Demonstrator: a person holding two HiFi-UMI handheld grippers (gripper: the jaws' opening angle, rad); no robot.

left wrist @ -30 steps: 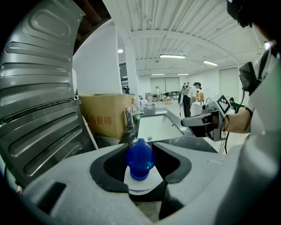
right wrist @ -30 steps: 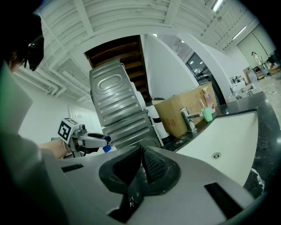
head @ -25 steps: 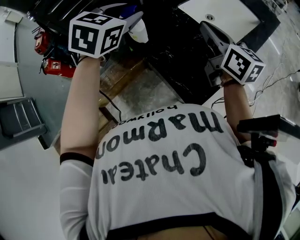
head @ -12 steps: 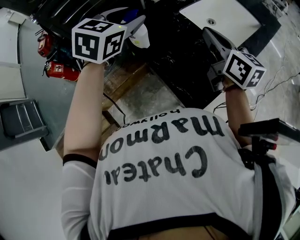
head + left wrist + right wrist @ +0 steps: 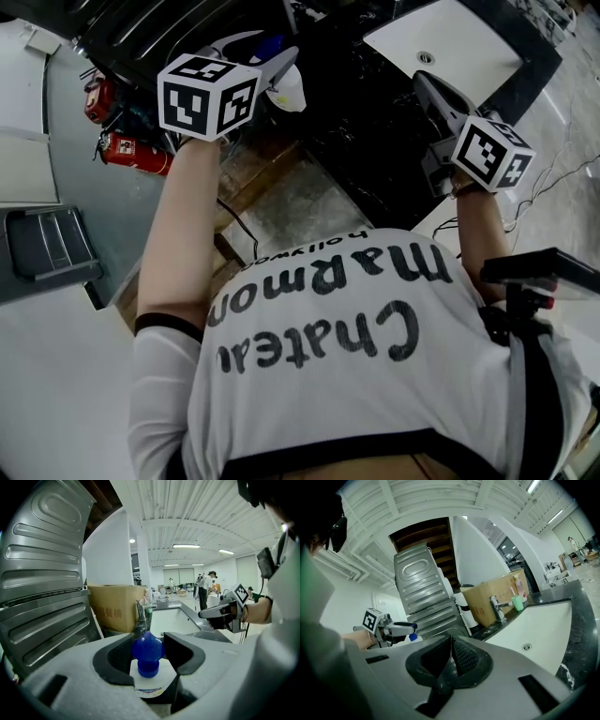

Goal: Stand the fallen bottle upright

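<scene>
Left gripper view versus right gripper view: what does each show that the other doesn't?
Only the left gripper view: the label on the bottle, and the left gripper with its jaws, which have just been opening, flanking the blue cap; contact unclear. Only the right gripper view: the right gripper shut and empty, and the drain of the sink. Both: cardboard box, faucet, sink, ribbed metal panel, blue cap.
</scene>
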